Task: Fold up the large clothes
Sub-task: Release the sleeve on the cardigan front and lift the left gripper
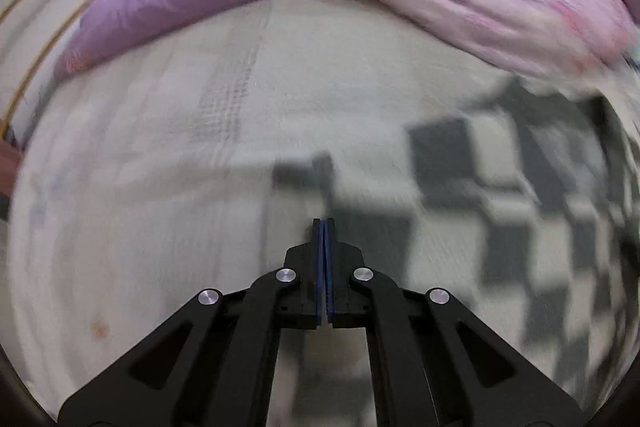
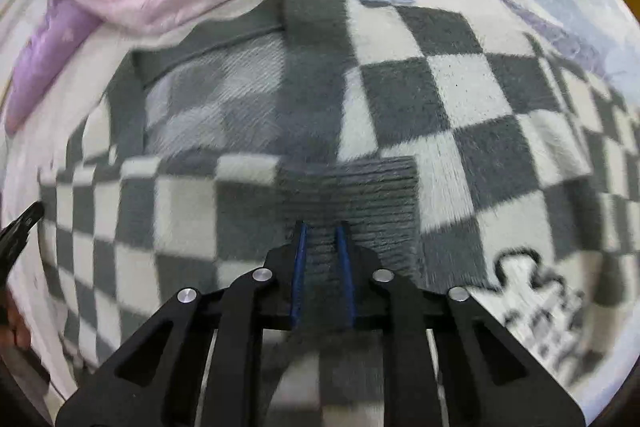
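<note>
Right claw (image 2: pixel 322 231) narrow, pinching my checkered sweater's (image 2: pixel 440 99) ribbed cuff (image 2: pixel 360 195) | left claw (image 1: pixel 324 223) closed empty, beside sweater on bed (image 1: pixel 160 187)

The left gripper (image 1: pixel 324 223) points steeply down, its blue pads pressed flat together with nothing between them. In the right wrist view its black tip (image 2: pixel 28 217) shows at the left edge, and part of a hand (image 2: pixel 14 323) is visible low on that edge. The right gripper (image 2: pixel 322 227) also points steeply down; its jaws stand a narrow gap apart, with ribbed grey knit between the blue pads (image 2: pixel 299 259).
</note>
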Action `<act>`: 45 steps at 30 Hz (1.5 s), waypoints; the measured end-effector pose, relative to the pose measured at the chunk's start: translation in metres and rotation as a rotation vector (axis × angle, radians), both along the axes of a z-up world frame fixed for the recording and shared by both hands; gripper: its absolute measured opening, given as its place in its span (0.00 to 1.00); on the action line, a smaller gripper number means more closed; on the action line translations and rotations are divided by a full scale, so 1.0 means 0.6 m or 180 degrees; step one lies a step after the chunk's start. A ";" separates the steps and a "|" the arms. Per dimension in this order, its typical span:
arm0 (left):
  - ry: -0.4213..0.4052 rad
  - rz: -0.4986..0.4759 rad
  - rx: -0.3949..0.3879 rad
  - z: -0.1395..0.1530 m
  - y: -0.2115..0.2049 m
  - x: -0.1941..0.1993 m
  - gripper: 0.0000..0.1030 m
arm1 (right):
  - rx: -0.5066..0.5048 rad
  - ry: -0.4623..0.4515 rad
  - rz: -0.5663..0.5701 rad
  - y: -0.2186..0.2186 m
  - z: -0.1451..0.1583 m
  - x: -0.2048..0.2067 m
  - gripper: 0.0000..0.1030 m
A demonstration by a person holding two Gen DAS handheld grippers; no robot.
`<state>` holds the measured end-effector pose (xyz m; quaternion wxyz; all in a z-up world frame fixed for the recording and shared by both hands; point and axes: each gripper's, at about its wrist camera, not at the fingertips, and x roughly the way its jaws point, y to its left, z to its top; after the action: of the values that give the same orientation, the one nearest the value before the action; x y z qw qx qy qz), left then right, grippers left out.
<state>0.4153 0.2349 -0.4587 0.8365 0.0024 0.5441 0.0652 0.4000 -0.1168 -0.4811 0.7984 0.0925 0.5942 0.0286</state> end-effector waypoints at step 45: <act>0.0092 -0.0258 -0.0396 0.393 0.005 -0.414 0.39 | -0.0461 -0.0266 -0.0467 -0.043 0.484 -0.438 0.71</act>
<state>0.1671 0.2376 -0.2228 0.8291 -0.0265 0.5585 -0.0027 0.1372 -0.1426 -0.1905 0.8270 0.0765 0.5526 -0.0691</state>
